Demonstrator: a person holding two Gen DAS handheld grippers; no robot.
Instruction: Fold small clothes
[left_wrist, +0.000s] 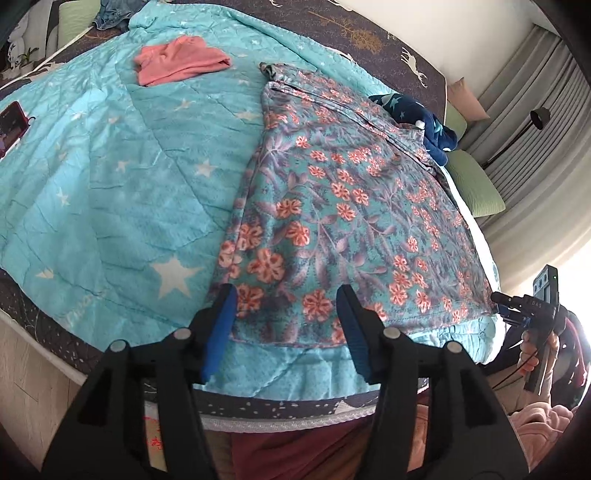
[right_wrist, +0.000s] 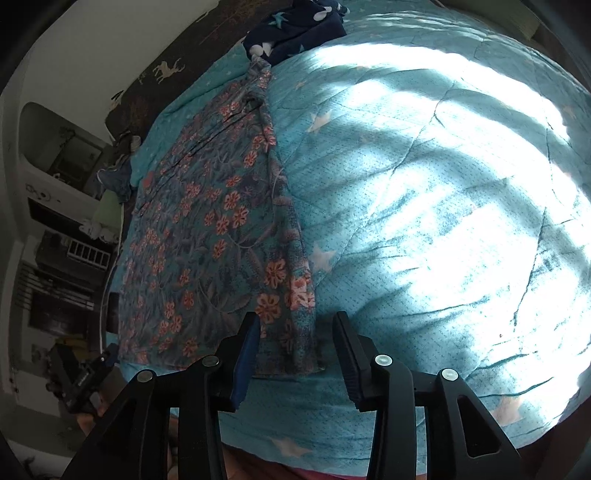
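both grippers hover wide open over the near hem of a floral garment spread on a quilt.

the left gripper (left_wrist: 286, 295) has its blue-padded jaws spread apart with nothing between them, above the floral garment (left_wrist: 332, 206) at its near left corner; the right gripper (right_wrist: 295, 321) is likewise open and empty, at the garment's (right_wrist: 207, 236) near right corner. the garment lies flat on the star-print quilt (left_wrist: 110, 177), its hem just inside the quilt's near edge. only the left view shows a pink garment (left_wrist: 181, 61) toward the quilt's far edge, a phone (left_wrist: 11, 123) at the left edge, and the right gripper (left_wrist: 511, 301) held beside the hem's right corner. both views show a navy starred cloth (left_wrist: 417, 118) beyond the garment's far end. the right view shows sunlight on bare quilt (right_wrist: 443, 184).
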